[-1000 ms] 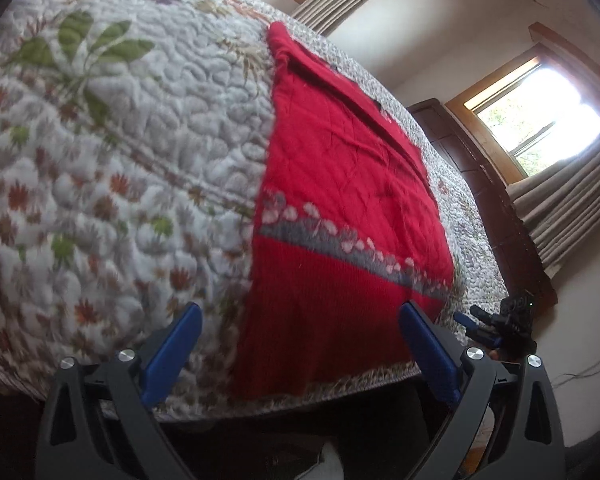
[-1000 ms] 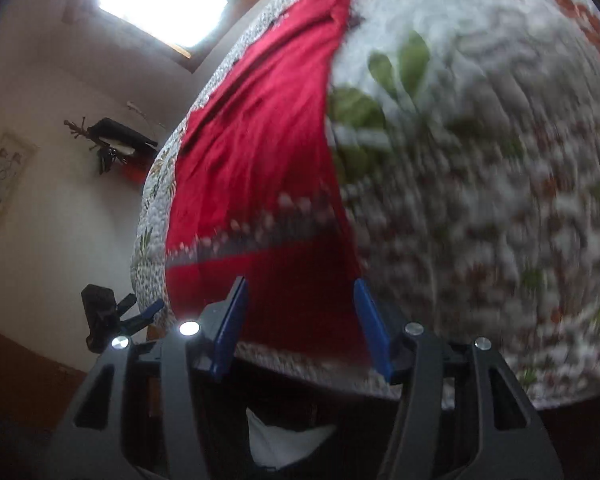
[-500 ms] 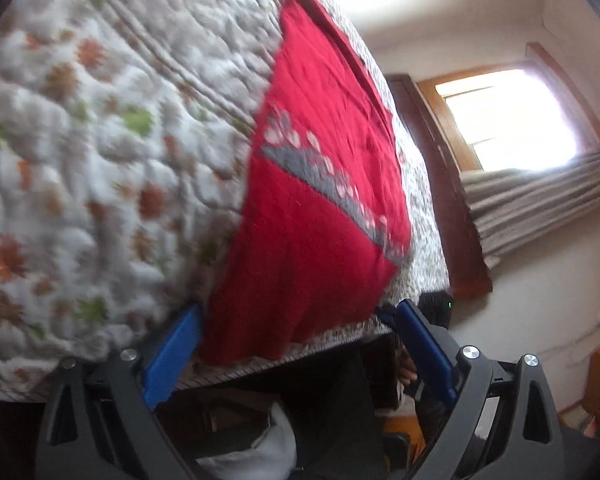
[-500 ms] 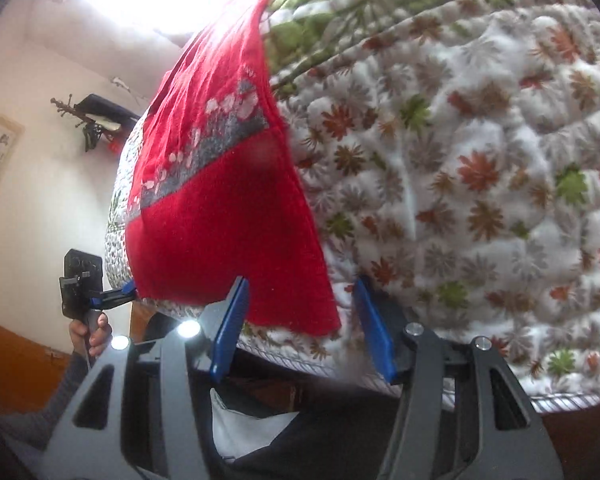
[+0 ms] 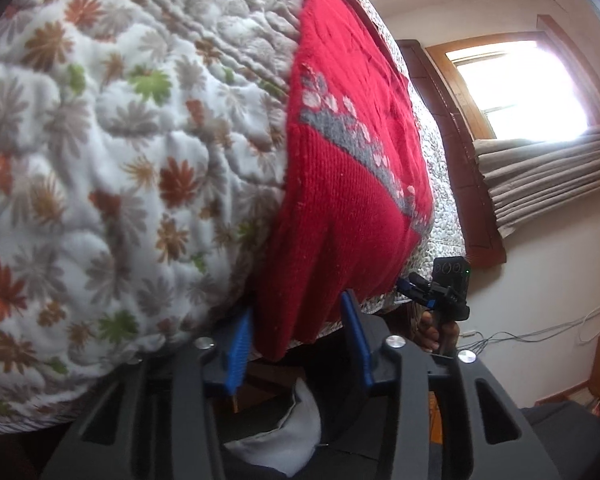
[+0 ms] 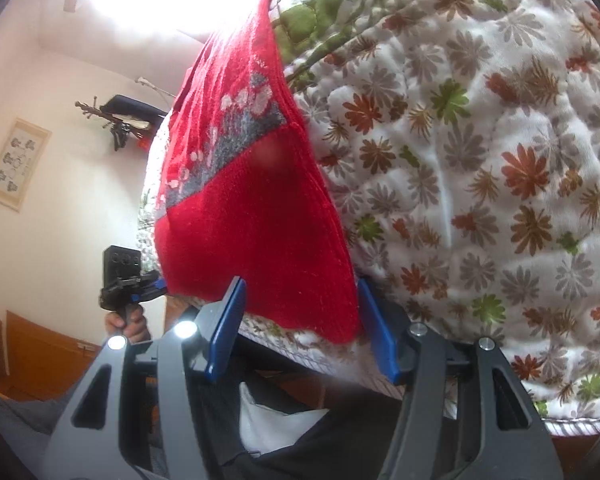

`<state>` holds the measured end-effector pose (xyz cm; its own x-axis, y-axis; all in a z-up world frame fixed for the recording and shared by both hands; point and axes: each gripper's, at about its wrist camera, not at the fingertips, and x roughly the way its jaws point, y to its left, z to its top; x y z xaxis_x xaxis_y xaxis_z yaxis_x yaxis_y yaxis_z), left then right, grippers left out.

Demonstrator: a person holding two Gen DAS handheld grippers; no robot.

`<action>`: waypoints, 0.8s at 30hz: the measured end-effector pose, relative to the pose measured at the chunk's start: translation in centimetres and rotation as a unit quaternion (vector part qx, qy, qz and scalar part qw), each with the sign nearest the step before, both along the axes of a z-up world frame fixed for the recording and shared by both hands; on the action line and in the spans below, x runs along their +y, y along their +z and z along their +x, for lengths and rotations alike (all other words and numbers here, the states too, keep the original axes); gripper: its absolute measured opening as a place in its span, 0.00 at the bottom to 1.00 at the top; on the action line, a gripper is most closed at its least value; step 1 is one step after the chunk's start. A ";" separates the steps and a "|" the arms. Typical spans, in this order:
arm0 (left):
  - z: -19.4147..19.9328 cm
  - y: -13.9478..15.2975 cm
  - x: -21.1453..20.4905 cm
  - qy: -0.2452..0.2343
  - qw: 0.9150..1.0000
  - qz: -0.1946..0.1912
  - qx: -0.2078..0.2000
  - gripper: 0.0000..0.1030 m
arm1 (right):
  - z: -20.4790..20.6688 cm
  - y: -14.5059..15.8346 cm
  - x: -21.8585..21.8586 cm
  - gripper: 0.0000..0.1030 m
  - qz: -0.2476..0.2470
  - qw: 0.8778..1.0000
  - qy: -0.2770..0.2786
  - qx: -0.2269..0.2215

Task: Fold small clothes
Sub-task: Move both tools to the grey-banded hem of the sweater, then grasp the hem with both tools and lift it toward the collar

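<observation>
The quilt (image 5: 100, 160) lies bare and free on both sides of the red sweater (image 5: 340, 208), while below the bed edge the person's dark clothing (image 6: 340, 440) blocks the way.

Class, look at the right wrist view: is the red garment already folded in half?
No, the red garment lies flat along the quilt, both near corners showing.

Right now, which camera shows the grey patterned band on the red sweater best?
The left wrist view: the grey band runs unbroken across the red sweater, stitches sharp. In the right wrist view the band is shorter, partly washed out by window glare and smudged by a blurry spot.
</observation>
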<state>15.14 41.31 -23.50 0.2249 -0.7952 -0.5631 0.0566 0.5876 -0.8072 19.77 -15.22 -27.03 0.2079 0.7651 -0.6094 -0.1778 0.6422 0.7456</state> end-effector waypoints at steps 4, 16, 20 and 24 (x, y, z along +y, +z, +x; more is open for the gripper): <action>0.4 0.0 -0.3 -0.004 1.000 0.000 -0.003 0.47 | -0.1 0.3 -0.3 0.56 0.008 1.000 0.018 0.000; -0.1 1.4 -2.6 -0.018 0.999 0.021 -0.032 0.07 | -0.2 -0.9 -1.4 0.12 0.031 0.999 0.019 0.011; -1.0 2.6 -1.4 0.014 0.998 -0.006 -0.057 0.06 | -0.6 -0.3 -1.8 0.08 0.047 0.999 0.013 0.008; -2.3 4.0 0.2 0.045 0.995 -0.037 -0.077 0.06 | -1.0 0.6 -2.3 0.07 0.072 0.997 -0.002 0.003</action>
<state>12.80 41.49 -19.51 0.3758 -0.8061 -0.4572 0.1323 0.5350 -0.8344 18.72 -17.52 -26.43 0.2077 0.8440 -0.4945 -0.1705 0.5290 0.8313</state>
